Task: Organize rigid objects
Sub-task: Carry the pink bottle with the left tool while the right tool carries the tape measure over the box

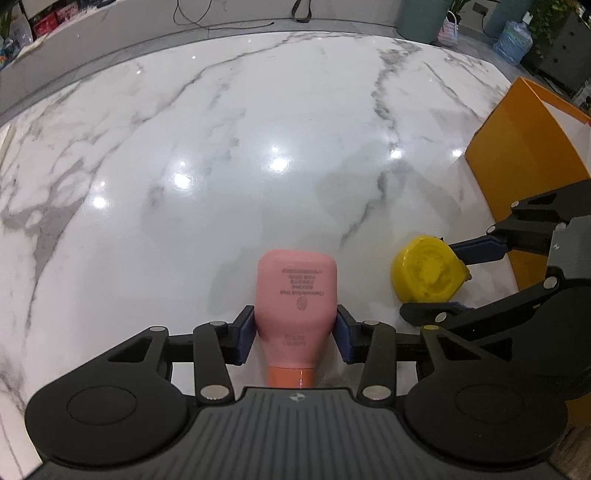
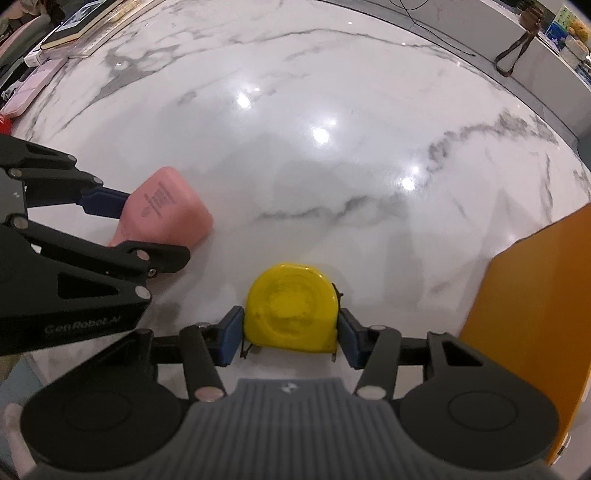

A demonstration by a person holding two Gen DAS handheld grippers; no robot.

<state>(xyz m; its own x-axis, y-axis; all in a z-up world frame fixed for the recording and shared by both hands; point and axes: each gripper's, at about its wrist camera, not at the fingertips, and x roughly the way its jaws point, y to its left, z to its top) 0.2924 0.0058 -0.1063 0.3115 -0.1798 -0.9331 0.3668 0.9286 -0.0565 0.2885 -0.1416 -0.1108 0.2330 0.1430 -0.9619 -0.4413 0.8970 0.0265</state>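
A pink body-wash bottle [image 1: 295, 291] with an orange cap lies on the white marble table [image 1: 258, 147]. My left gripper [image 1: 295, 332] is shut on it, blue pads pressing both sides of its shoulder. Just to its right lies a yellow tape measure [image 2: 291, 306], flat on the table. My right gripper [image 2: 291, 332] is shut on the tape measure, a pad on each side of the case. In the right wrist view the left gripper [image 2: 144, 229] and the pink bottle [image 2: 166, 206] show at the left. The left wrist view shows the right gripper [image 1: 443, 280] around the tape measure [image 1: 424, 273].
An orange open box [image 2: 535, 295] stands at the table's right side, close to the right gripper, also seen as the orange box [image 1: 524, 147]. Books and papers [image 2: 74, 22] lie at the far left edge. A water jug [image 1: 513, 40] stands on the floor beyond the table.
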